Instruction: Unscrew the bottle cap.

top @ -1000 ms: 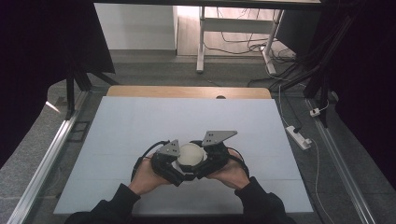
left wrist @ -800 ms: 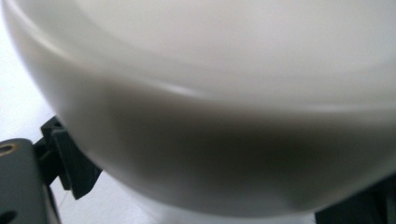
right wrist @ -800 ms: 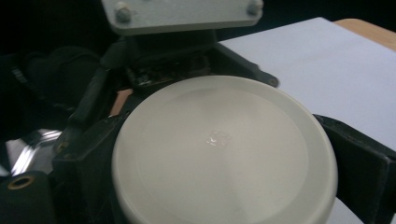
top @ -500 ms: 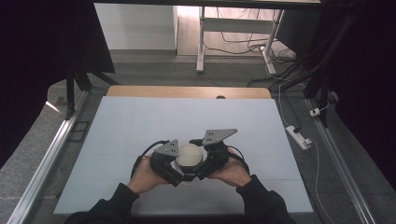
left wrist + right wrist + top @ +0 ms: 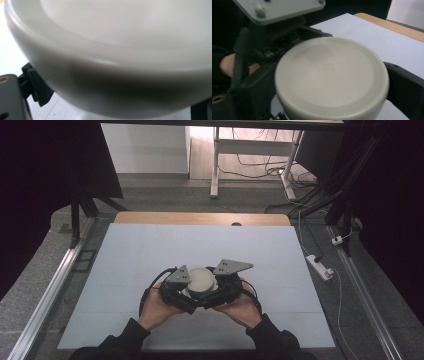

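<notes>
At the near edge of the white table (image 5: pixel 125 270), the left gripper (image 5: pixel 181 292) and right gripper (image 5: pixel 220 290) face each other, both equally close to the work. Between them sits a round cream lid-like cap (image 5: pixel 201 279), flat face up, raised off the table. Each gripper's jaws stand spread around the cap's rim; whether they actually press on it cannot be told. In the right gripper view the cap (image 5: pixel 332 77) lies directly ahead, with the left gripper beyond it.
</notes>
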A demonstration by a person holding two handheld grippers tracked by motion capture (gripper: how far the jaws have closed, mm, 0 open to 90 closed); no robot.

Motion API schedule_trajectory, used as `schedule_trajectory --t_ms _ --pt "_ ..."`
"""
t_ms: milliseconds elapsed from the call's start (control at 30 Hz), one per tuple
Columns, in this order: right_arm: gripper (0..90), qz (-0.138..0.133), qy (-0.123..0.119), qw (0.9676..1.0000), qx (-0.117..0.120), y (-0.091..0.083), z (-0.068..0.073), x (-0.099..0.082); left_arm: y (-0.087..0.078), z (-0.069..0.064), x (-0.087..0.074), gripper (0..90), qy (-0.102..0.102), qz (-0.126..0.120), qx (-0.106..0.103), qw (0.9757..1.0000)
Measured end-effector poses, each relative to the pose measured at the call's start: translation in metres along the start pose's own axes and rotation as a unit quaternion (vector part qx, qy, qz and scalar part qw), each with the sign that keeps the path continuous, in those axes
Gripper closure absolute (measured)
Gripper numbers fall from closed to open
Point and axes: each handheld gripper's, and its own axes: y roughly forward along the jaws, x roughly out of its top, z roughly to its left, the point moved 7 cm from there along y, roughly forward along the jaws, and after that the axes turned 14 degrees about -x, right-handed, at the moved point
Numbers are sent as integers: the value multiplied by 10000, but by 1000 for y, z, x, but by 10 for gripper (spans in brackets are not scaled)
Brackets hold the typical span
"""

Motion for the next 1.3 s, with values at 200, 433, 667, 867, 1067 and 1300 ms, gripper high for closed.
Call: schedule_trajectory --t_ms 200,433,667,867,1067,1300 --pt "67 -79 -106 9999 35 -2 0 0 1 -2 0 74 24 19 -23 10000" --pt "70 -25 -238 9987 440 -4 0 0 2 -6 0 74 202 60 -428 9989" --pt "73 -47 -329 9936 1077 -9 -1 -1 2 -10 0 74 315 3 -894 9955" --pt "74 -87 -477 9841 1710 -14 2 -3 2 -19 -2 74 574 71 -1424 9881" --pt "62 -57 -521 9835 1734 -15 2 -4 3 -19 -1 73 578 65 -1315 9896" --pt "0 -179 -197 9948 982 -17 -5 8 -2 -7 2 73 273 -54 -636 9976"
